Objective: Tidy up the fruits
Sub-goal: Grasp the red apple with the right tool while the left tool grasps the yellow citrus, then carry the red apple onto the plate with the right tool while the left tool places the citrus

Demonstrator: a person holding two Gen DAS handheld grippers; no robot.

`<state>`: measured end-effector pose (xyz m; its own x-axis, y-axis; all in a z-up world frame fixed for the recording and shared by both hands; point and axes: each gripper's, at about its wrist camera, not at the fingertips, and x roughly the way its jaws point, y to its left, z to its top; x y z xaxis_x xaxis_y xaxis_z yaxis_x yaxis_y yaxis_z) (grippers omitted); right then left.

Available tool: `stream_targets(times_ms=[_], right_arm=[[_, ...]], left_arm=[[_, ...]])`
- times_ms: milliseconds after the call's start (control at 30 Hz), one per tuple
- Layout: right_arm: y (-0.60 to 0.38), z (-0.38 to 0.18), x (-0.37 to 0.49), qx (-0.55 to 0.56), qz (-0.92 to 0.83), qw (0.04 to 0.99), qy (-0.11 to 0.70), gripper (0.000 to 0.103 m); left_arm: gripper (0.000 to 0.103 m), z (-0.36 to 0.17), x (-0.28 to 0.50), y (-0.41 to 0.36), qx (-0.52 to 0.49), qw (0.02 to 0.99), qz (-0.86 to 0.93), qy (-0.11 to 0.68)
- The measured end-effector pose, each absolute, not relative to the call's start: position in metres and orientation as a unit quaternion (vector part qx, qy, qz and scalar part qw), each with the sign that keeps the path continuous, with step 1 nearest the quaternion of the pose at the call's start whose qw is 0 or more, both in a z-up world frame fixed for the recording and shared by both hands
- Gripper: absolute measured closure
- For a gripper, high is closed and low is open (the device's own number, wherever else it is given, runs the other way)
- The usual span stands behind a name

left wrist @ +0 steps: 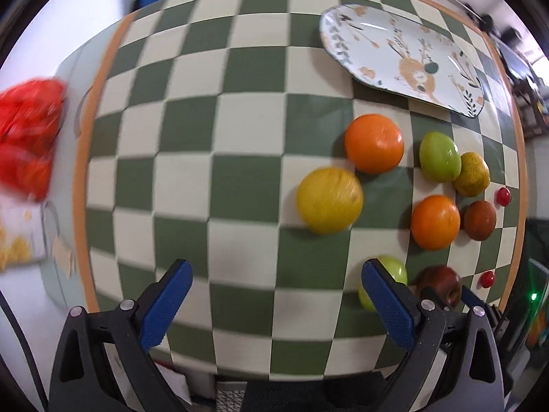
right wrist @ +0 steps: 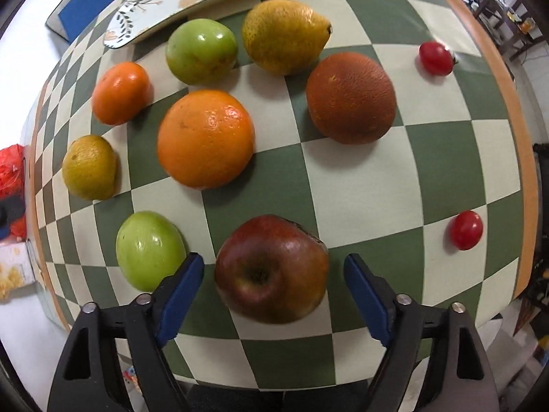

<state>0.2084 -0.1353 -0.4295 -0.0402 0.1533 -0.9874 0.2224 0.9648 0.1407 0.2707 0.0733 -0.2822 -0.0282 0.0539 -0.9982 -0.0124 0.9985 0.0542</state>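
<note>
The fruits lie on a counter (right wrist: 446, 158) with green and cream squares. Just past the right tool (right wrist: 274, 267), between its two blue fingers (right wrist: 182, 288) but not touched by them, sits a dark red apple (right wrist: 271, 269) with its dimple facing up. To the left of this tool, close to its left finger, is a shiny green apple (right wrist: 149, 249). Farther ahead are a big orange (right wrist: 206, 139) and a brownish orange (right wrist: 350, 98). Off to the right is a small red tomato (right wrist: 466, 230).

The right tool hangs low over the counter, spread wide, holding nothing. The left tool (left wrist: 274, 274) is spread wide too, over bare squares, empty. A yellow fruit (left wrist: 329, 199) lies ahead of it, a bit to the right. A painted plate (left wrist: 401, 58) lies far ahead and to the right.

I count two green apples, one red apple, two bright oranges, one brownish orange, two yellow fruits, two tomatoes and one plate.
</note>
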Motion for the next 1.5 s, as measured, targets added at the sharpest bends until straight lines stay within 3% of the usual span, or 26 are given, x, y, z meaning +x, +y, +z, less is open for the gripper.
stream_targets(times_ms=[67, 433, 467, 567, 633, 700, 1100, 1333, 1500], right_arm=[[-0.135, -0.435, 0.21, 0.136, -0.031, 0.675, 0.725, 0.026], [-0.147, -0.441, 0.209, 0.175, -0.055, 0.652, 0.736, 0.026], [-0.149, -0.442, 0.208, 0.18, -0.055, 0.651, 0.736, 0.026], [-0.152, -0.444, 0.209, 0.188, -0.057, 0.648, 0.736, 0.026], [-0.148, -0.446, 0.212, 0.194, -0.058, 0.644, 0.737, 0.027], [-0.149, -0.448, 0.211, 0.207, -0.053, 0.639, 0.739, 0.032], [-0.155, -0.425, 0.213, 0.216, -0.036, 0.649, 0.729, 0.033], [-0.167, -0.36, 0.241, 0.238, 0.012, 0.686, 0.688, 0.033], [-0.187, -0.32, 0.308, 0.23, 0.042, 0.718, 0.656, 0.033]], left_arm=[[0.002, -0.295, 0.287, 0.065, 0.032, 0.689, 0.006, 0.725], [0.002, -0.361, 0.323, 0.038, 0.067, 0.641, -0.058, 0.763], [0.004, -0.365, 0.324, 0.038, 0.067, 0.639, -0.062, 0.763], [0.034, -0.373, 0.326, 0.04, 0.064, 0.633, -0.068, 0.768], [0.042, -0.377, 0.326, 0.042, 0.057, 0.63, -0.074, 0.771], [0.042, -0.379, 0.327, 0.045, 0.052, 0.634, -0.073, 0.768], [0.043, -0.361, 0.29, 0.08, 0.018, 0.65, -0.067, 0.757], [0.043, -0.299, 0.303, 0.091, -0.034, 0.681, -0.087, 0.726], [0.043, -0.245, 0.351, 0.064, -0.069, 0.705, -0.093, 0.699]])
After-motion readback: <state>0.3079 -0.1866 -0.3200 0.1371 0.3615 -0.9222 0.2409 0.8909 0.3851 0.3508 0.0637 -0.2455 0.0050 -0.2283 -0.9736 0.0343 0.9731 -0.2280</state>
